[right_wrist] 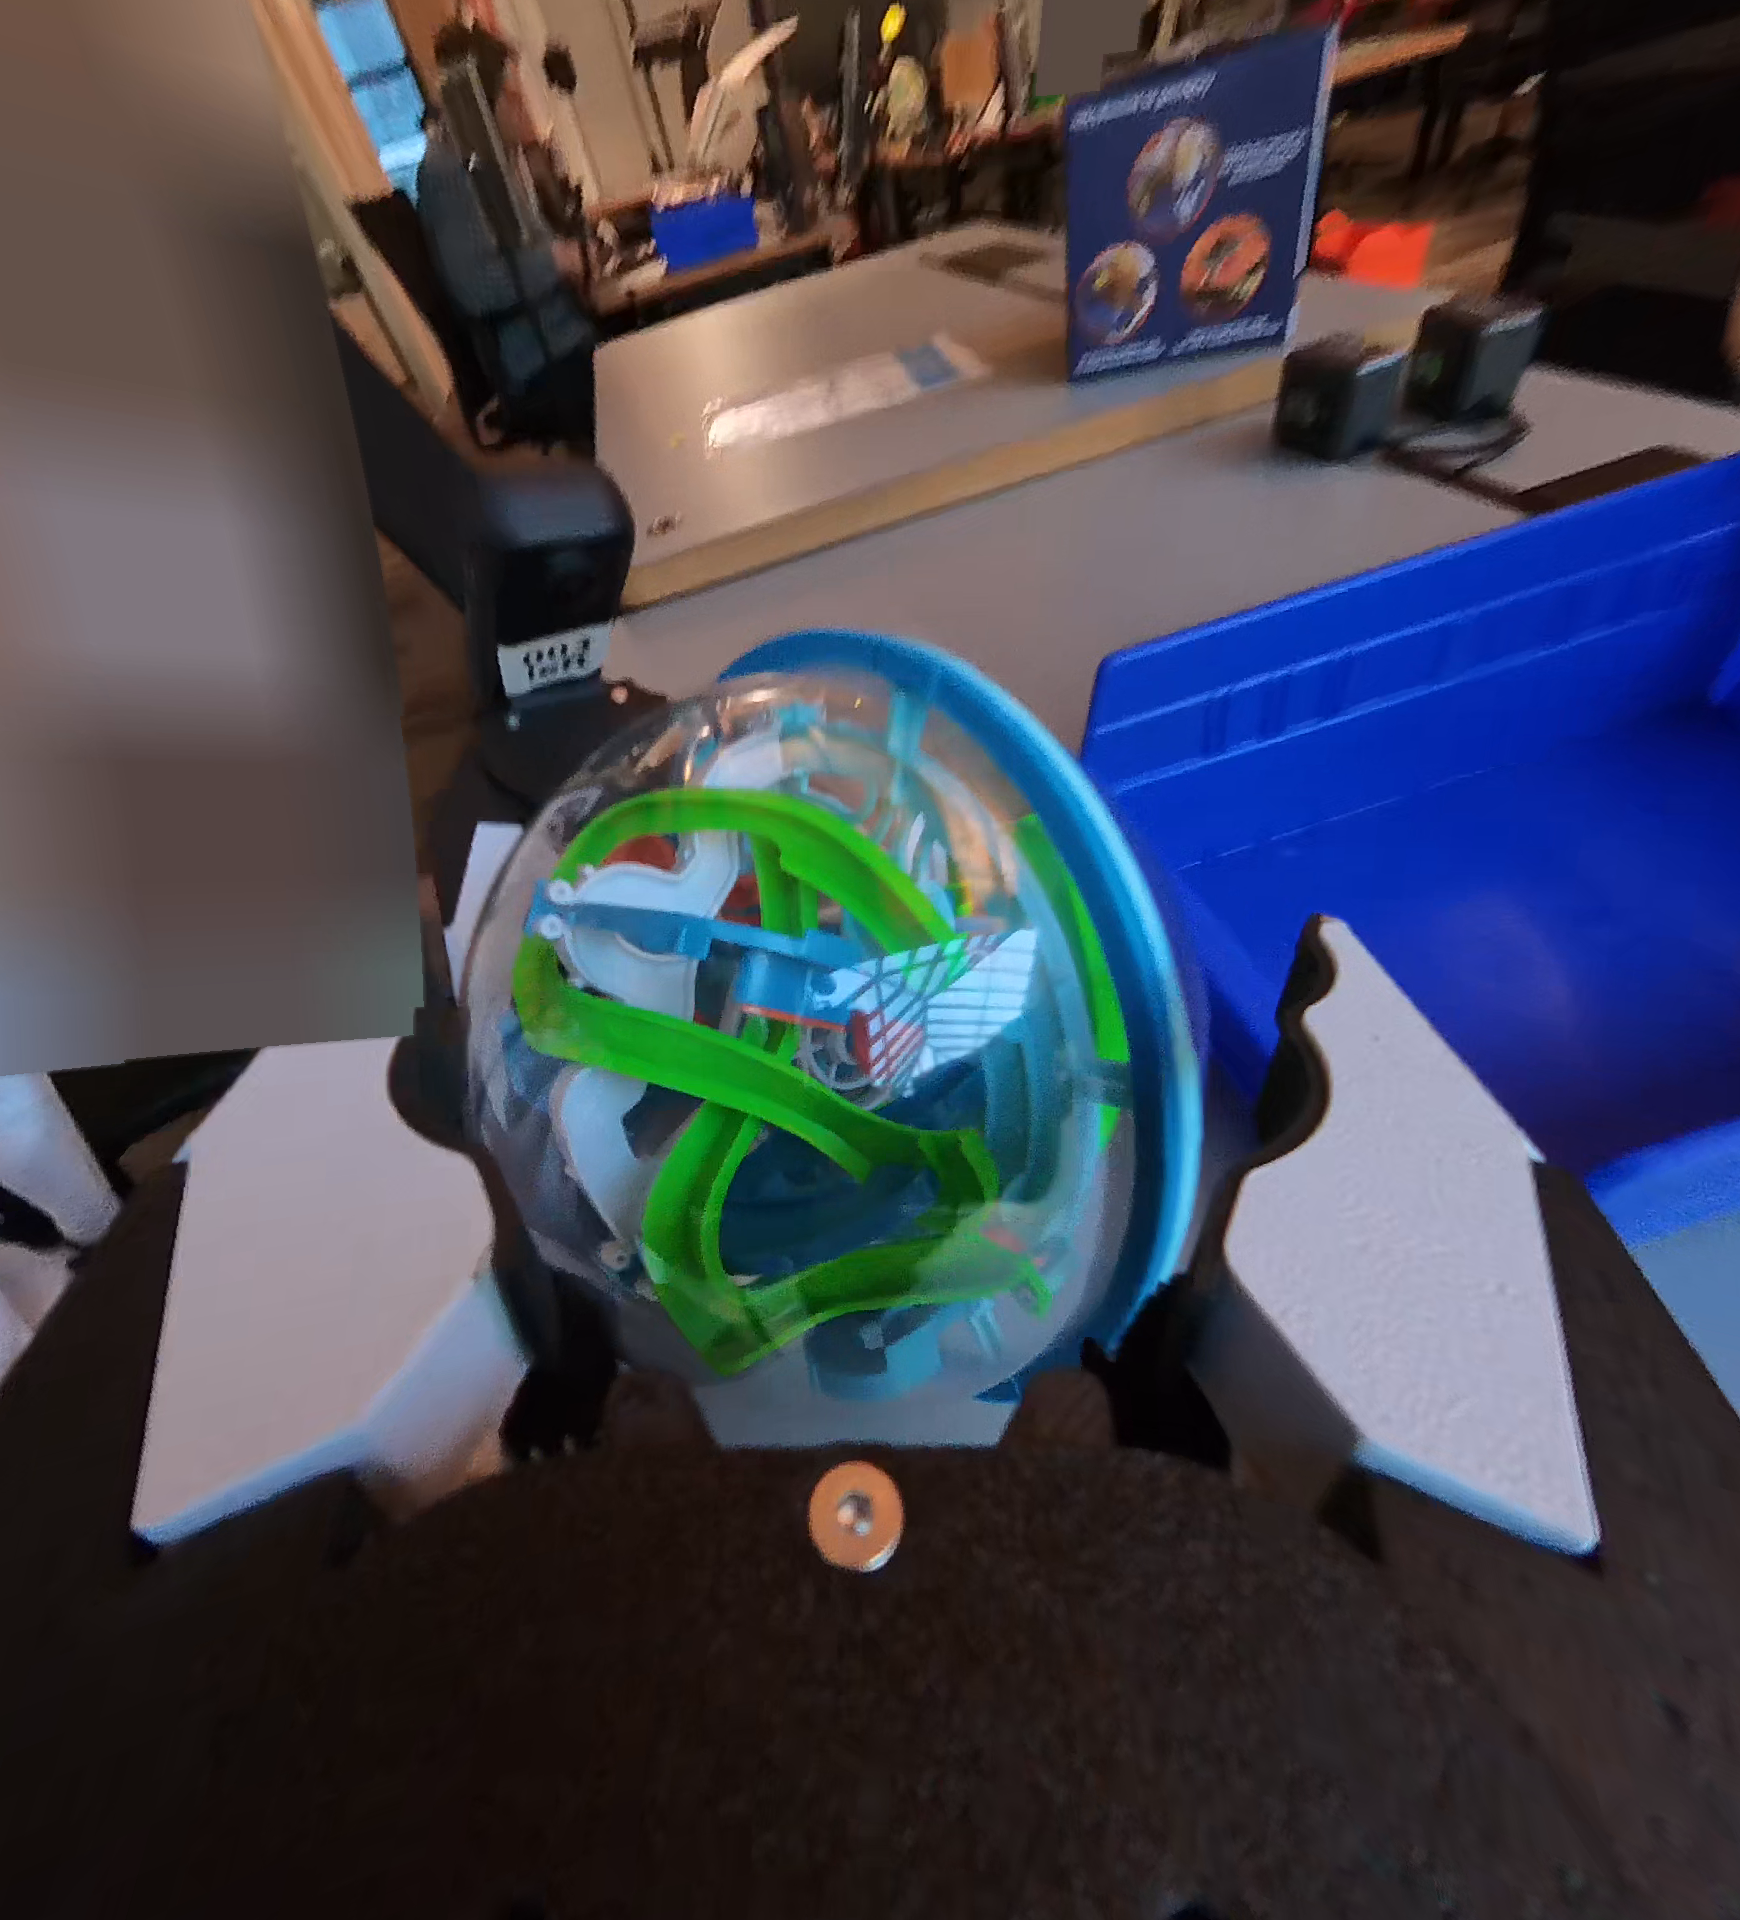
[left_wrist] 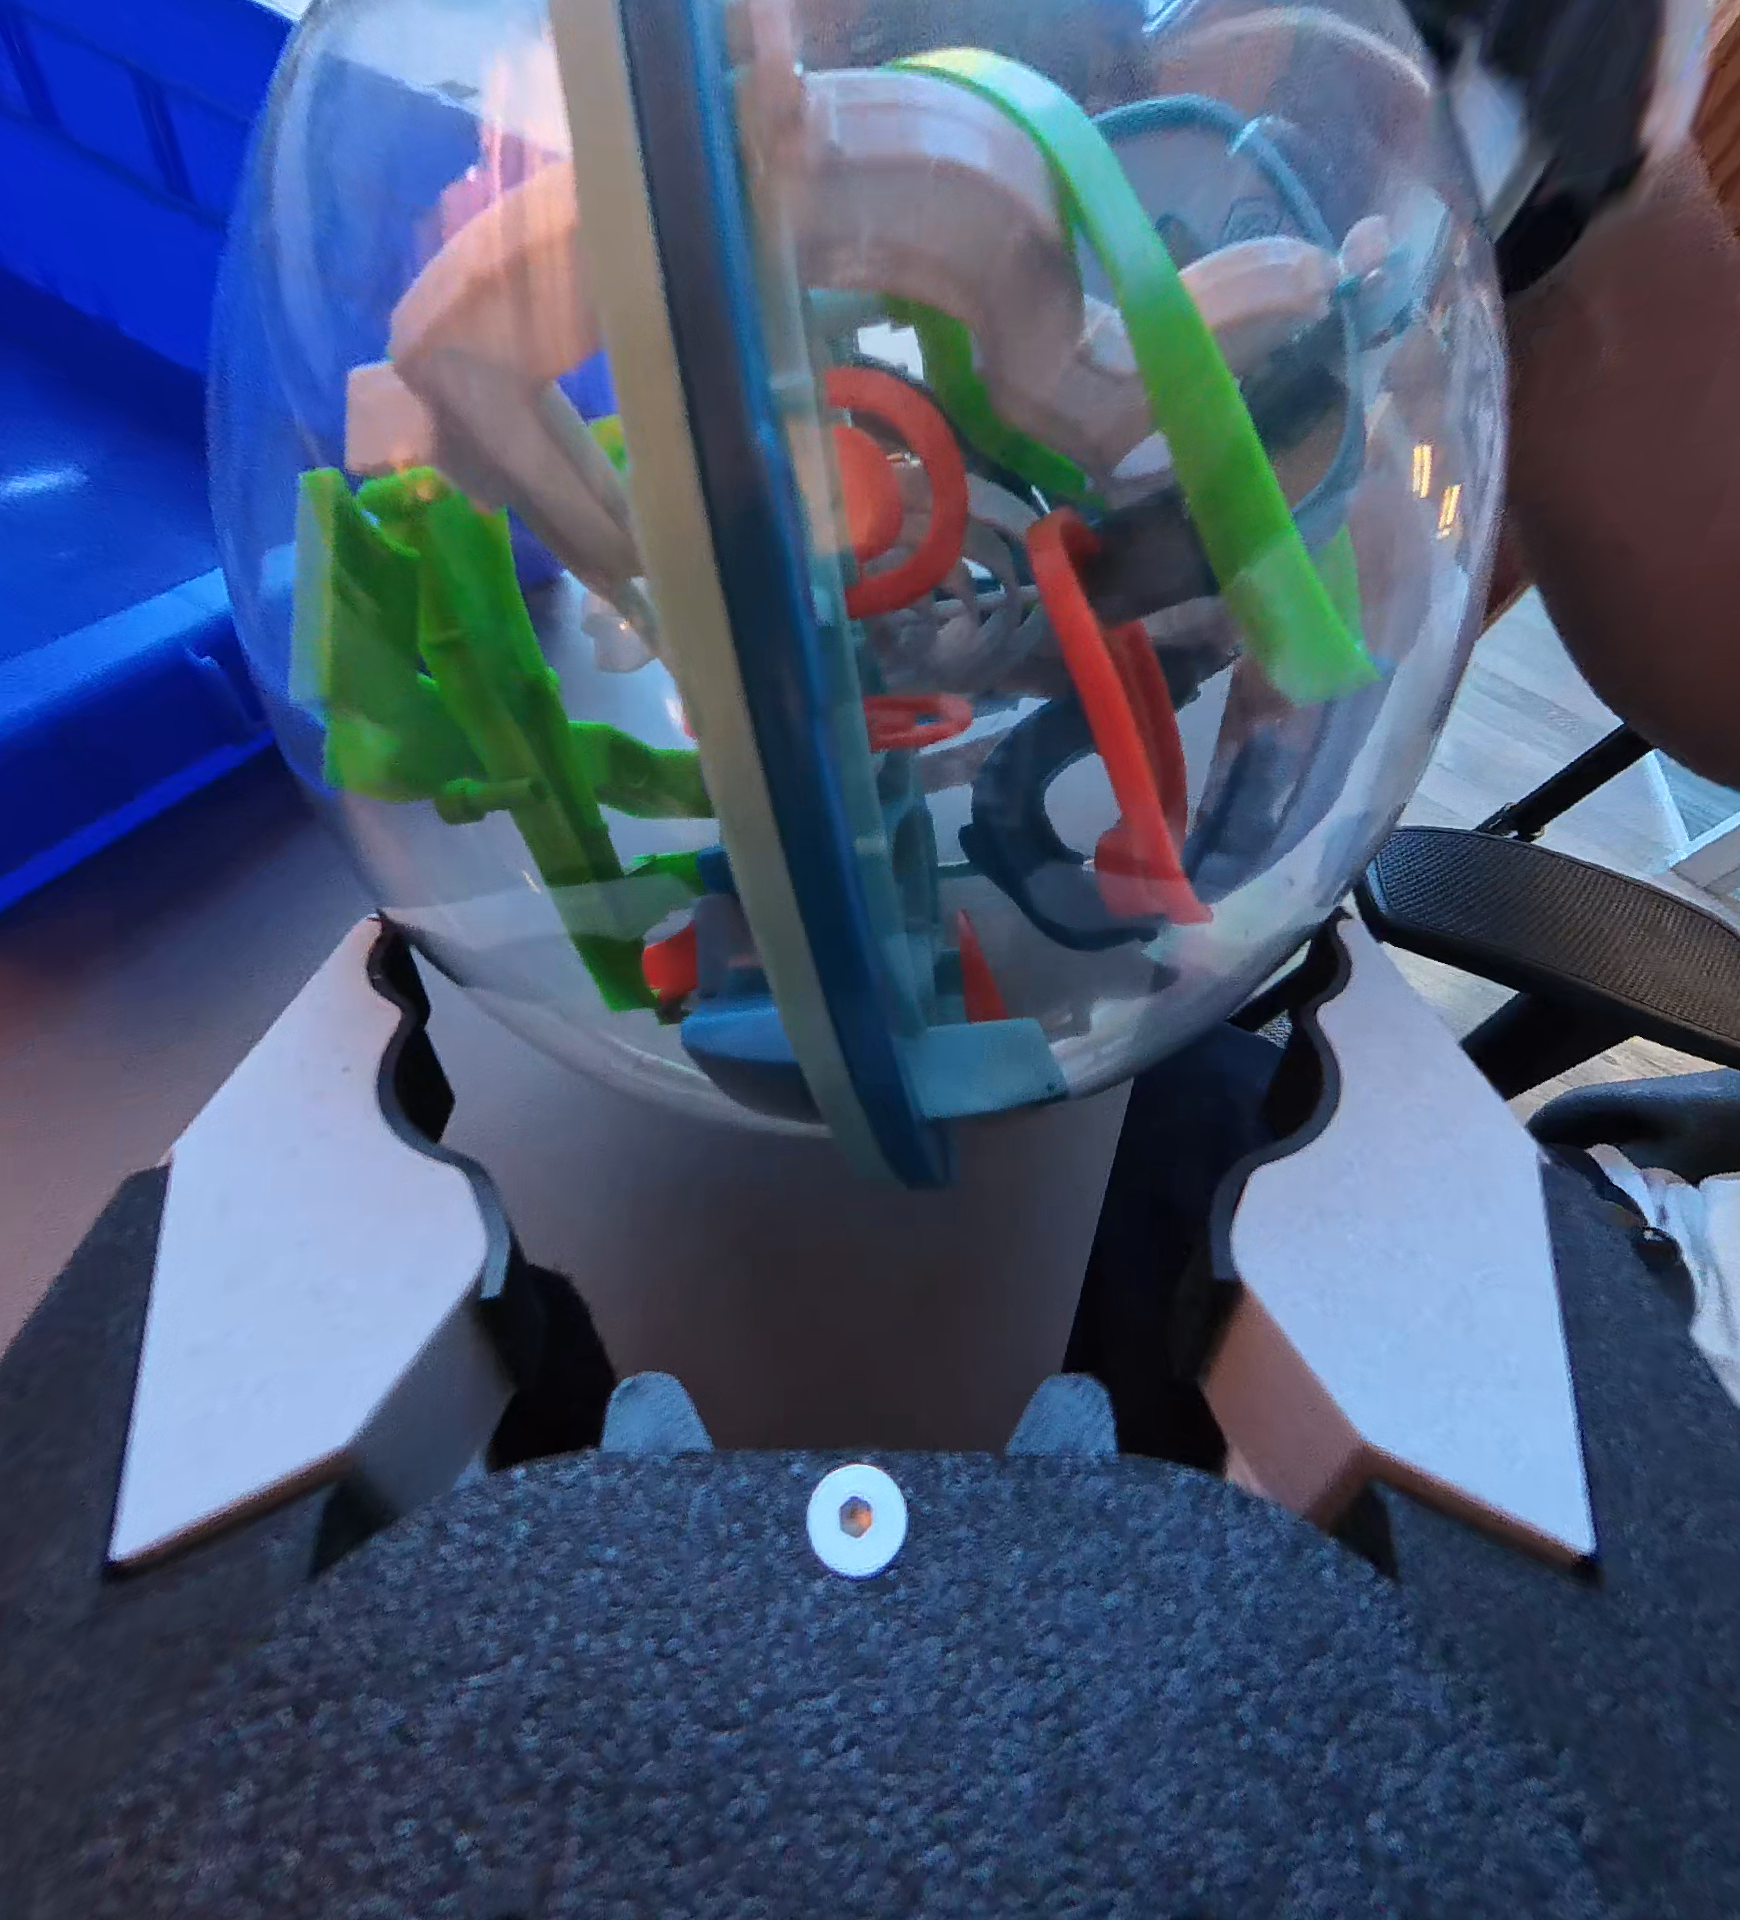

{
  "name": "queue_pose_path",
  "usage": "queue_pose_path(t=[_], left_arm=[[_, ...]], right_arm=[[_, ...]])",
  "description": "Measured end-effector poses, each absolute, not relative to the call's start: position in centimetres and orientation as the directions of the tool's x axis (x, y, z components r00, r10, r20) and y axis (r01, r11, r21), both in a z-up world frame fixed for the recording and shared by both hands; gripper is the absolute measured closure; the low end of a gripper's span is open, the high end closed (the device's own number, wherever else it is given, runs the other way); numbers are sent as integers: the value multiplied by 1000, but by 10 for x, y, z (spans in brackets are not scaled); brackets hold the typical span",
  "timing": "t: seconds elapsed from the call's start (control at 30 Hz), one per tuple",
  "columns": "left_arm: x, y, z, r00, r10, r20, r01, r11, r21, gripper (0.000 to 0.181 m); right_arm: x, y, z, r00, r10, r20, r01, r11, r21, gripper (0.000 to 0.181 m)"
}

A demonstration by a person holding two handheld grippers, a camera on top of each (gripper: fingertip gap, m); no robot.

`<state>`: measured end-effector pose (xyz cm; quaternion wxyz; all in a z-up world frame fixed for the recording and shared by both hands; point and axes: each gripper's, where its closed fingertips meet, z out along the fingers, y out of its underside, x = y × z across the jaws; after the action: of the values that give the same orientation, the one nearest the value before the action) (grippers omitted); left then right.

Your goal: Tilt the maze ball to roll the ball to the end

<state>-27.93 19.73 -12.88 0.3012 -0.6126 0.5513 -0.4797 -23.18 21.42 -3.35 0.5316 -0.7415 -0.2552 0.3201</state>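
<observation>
The maze ball (left_wrist: pixel 845 520) is a clear sphere with green, red, blue and pale tracks inside and a blue-and-cream ring around its middle. In the left wrist view it fills the upper frame, held off the table. My left gripper (left_wrist: pixel 861 935) has its two fingertips against the sphere's lower sides. In the right wrist view the maze ball (right_wrist: pixel 824 1039) sits deep between the fingers of my right gripper (right_wrist: pixel 866 1018), with the ring by the right finger. The small ball inside cannot be made out. The right gripper and a hand (left_wrist: pixel 1655 468) show at upper right.
A blue plastic bin (left_wrist: pixel 66 520) stands on the table beside the ball, and also shows in the right wrist view (right_wrist: pixel 1468 883). A black chair (left_wrist: pixel 1572 966) is off the table edge. A blue picture box (right_wrist: pixel 1198 208) and two small black devices (right_wrist: pixel 1365 395) stand farther back.
</observation>
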Motion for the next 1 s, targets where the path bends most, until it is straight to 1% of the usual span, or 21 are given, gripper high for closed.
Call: queue_pose_path(t=[0.03,0.13,0.2,0.27,0.37,0.43,0.5,0.53,0.57,0.6,0.73,0.93,1.0], left_arm=[[-279,197,-129,-64,-967,247,-384,-205,-900,23],[-279,197,-128,-48,-968,246,-378,-210,-902,24],[-278,196,-127,-41,-968,246,-372,-214,-903,24],[-277,196,-127,-30,-970,241,-366,-213,-906,24],[-277,196,-126,-12,-976,218,-360,-199,-911,27],[-278,194,-126,-14,-977,211,-358,-192,-914,27],[-279,193,-126,-23,-975,220,-361,-197,-912,26],[-280,193,-126,-35,-973,230,-362,-202,-910,26],[-281,192,-125,-51,-969,241,-366,-207,-908,24],[-283,191,-125,-69,-966,251,-371,-208,-905,23],[-295,199,-136,-117,-959,258,-443,-182,-878,22],[-292,196,-133,-207,-937,282,-442,-167,-881,22],[-289,197,-136,-199,-940,276,-455,-160,-876,22]], right_arm=[[-224,212,-27,688,698,-198,22,-293,-956,29],[-207,198,-25,792,596,-136,39,-272,-962,29],[-212,188,-35,821,546,-168,-14,-275,-961,29],[-227,183,-49,813,535,-230,-73,-298,-952,28],[-236,186,-66,836,507,-212,-62,-296,-953,28],[-234,192,-73,859,487,-157,-14,-285,-958,29],[-234,194,-73,853,502,-142,4,-279,-960,29],[-234,195,-73,848,510,-147,2,-281,-960,32],[-233,196,-73,840,521,-151,2,-281,-960,28],[-233,197,-73,831,535,-154,4,-282,-959,29],[-235,198,-73,794,593,-135,47,-280,-959,28],[-242,198,-72,737,671,-86,126,-261,-957,28],[-244,199,-72,718,692,-71,147,-250,-957,28]])
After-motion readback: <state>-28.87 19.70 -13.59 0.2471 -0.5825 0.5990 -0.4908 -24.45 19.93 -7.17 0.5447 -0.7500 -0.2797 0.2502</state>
